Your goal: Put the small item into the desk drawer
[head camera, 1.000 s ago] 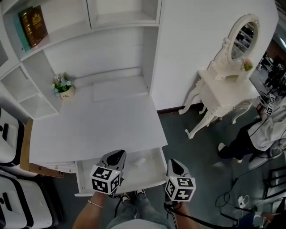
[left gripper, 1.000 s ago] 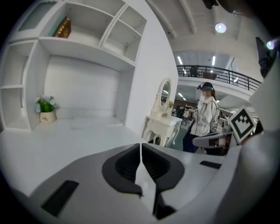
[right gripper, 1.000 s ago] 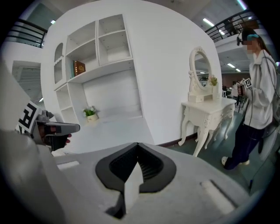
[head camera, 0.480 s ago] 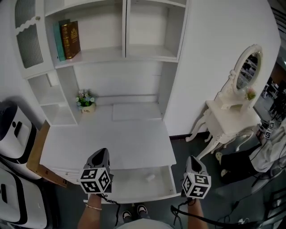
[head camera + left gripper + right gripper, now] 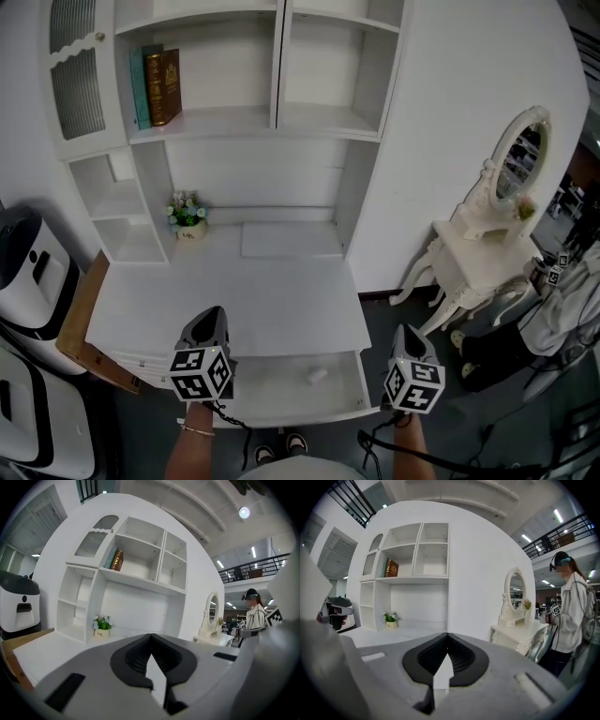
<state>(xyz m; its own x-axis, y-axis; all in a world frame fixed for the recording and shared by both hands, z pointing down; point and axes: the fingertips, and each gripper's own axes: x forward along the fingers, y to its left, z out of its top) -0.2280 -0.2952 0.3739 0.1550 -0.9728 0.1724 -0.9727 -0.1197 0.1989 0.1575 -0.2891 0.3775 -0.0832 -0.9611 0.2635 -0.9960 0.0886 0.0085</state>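
Two claws logged, left claw [image 5: 208,321] and right claw [image 5: 405,332], each pinched fully closed on nothing, flanking the pulled-out drawer [image 5: 267,382] at the front edge of the desk [image 5: 234,300]. Small item [image 5: 316,374] found lying loose on the drawer floor, right of centre, well apart from both claws; bare desk top ahead, free floor on the right up to the dressing table [image 5: 473,258]. Too small and pale to identify the small item; drawer's left end hidden behind the left claw's body.
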